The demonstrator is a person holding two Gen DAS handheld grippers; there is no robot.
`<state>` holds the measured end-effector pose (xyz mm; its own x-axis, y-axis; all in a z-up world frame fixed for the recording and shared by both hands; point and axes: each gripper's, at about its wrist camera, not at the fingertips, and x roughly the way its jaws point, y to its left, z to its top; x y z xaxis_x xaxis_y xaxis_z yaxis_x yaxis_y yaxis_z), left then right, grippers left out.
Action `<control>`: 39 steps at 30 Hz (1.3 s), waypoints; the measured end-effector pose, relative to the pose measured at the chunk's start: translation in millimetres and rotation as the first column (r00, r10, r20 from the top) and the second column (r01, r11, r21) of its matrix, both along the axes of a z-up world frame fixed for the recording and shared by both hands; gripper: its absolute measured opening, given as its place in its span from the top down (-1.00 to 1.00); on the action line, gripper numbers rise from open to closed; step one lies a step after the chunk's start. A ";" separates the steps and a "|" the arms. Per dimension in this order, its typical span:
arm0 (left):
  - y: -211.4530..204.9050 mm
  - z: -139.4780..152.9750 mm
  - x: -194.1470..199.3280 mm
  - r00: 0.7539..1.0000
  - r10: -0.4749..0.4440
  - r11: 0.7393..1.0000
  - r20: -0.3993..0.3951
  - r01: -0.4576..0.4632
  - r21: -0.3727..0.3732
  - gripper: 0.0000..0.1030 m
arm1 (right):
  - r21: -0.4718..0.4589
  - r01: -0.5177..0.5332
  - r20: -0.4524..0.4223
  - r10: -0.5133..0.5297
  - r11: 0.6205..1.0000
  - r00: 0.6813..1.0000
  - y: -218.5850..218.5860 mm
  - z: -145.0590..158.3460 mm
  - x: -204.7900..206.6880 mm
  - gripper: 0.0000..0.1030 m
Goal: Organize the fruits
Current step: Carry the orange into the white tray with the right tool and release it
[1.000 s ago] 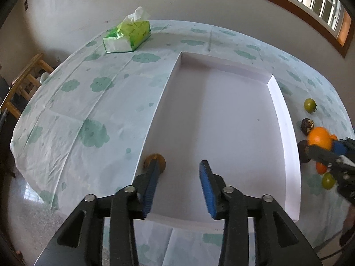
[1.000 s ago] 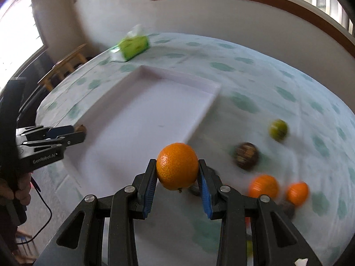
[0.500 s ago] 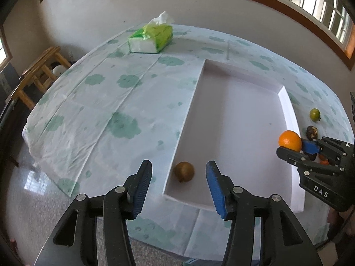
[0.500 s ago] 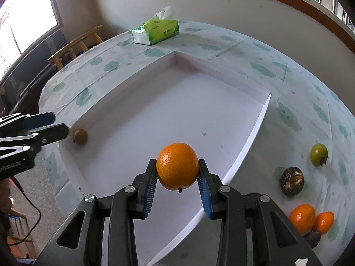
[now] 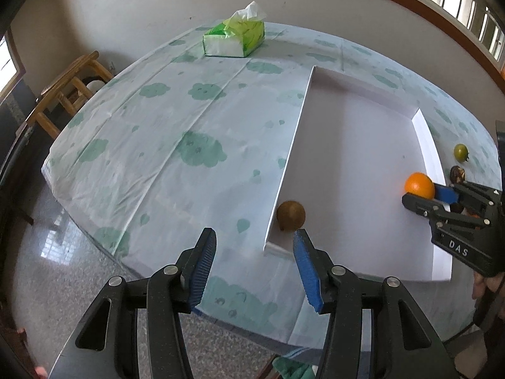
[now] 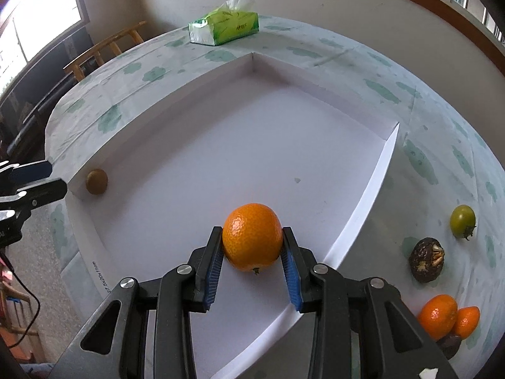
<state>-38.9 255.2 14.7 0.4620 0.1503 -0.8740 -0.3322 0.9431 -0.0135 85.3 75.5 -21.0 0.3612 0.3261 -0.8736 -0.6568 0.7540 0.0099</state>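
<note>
Left wrist view shows "DAS" at right on the right gripper (image 5: 424, 194) clamping an orange (image 5: 419, 185), the left gripper (image 5: 254, 246) gaping empty at bottom.

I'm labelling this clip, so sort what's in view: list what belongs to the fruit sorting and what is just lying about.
Job:
- orange held in the right tongs
- white tray
- brown fruit in the tray
- green fruit, dark fruit and two small oranges beside the tray
- left tongs, open

Lying about:
- tissue box
- wooden chair
</note>
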 end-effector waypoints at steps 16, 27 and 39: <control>-35.9 13.6 5.7 0.996 -0.081 0.997 0.030 0.082 -0.011 -0.01 | 0.078 0.031 0.041 -0.034 0.997 0.999 -20.5 32.0 -11.3 -0.06; -106.9 13.5 22.3 0.968 -0.245 0.968 0.044 0.247 -0.042 -0.01 | 0.067 0.200 0.075 -0.205 0.977 0.976 -134.5 61.5 -50.3 -0.06; -157.9 8.3 32.5 0.945 -0.327 0.943 0.028 0.328 -0.060 -0.01 | 0.026 0.325 -0.001 -0.325 0.945 0.946 -194.5 17.3 -61.1 -0.05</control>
<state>-6.4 97.3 23.0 0.4913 -0.0670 -0.8684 -0.0045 0.9968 -0.0794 24.3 -118.9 -3.7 0.4539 0.2123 -0.8654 -0.3761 0.9261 0.0299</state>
